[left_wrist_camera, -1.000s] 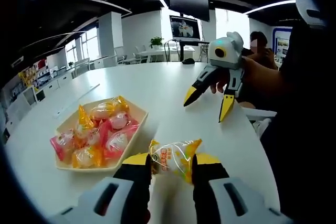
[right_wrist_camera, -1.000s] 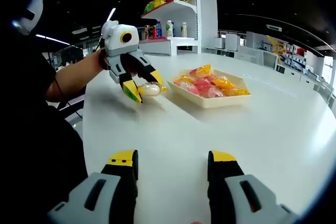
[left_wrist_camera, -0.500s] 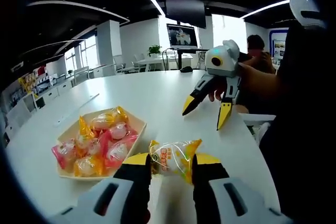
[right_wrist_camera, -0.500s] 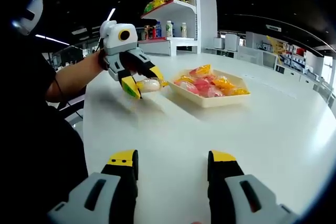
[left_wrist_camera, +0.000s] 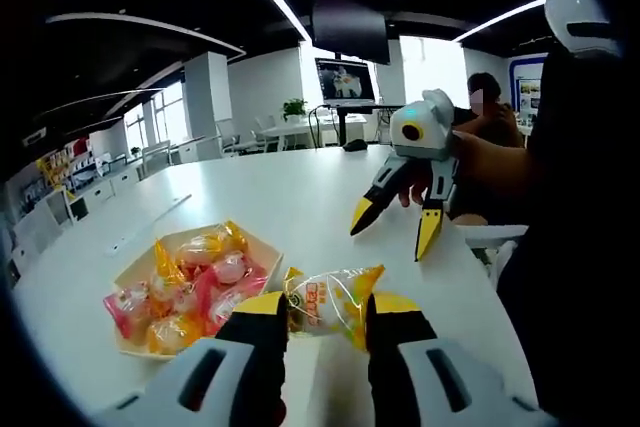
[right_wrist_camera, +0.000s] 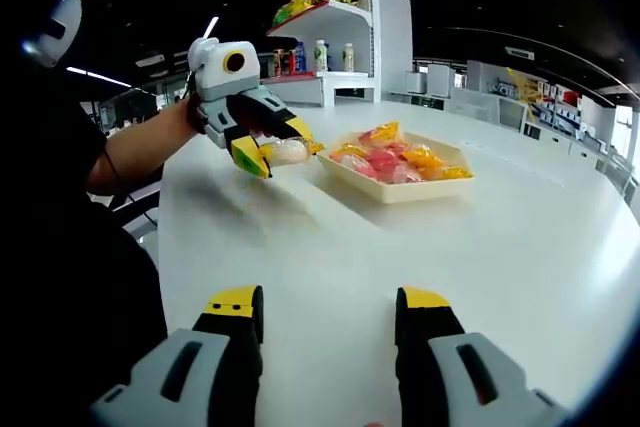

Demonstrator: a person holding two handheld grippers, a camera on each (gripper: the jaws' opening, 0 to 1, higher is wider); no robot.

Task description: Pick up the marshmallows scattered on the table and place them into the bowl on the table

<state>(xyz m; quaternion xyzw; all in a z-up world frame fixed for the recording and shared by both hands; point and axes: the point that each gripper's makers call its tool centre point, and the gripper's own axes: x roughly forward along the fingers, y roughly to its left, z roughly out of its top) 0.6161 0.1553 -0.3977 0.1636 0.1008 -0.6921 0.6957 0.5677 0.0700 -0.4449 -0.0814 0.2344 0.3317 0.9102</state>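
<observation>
Gripping a clear-wrapped yellow marshmallow [left_wrist_camera: 330, 303] above the white round table [right_wrist_camera: 330, 257], the left gripper [left_wrist_camera: 322, 309] hangs near the shallow cream bowl [right_wrist_camera: 405, 190] of wrapped sweets, while the right gripper [right_wrist_camera: 330, 309] stays spread, holding nothing.

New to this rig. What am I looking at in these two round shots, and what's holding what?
There is no robot arm: a person holds a two-jaw tool in each hand, and a fisheye camera rides on each tool, looking out along its jaws.

In the left gripper view, the left gripper is shut on a wrapped marshmallow. The tool across the table is the right gripper, jaws apart and holding nothing.

In the right gripper view, the right gripper's own jaws rise from the bottom, and the left gripper shows with its marshmallow lifted off the white table, close beside the bowl.

The shallow cream bowl already holds several pink, orange and yellow wrapped marshmallows.
</observation>
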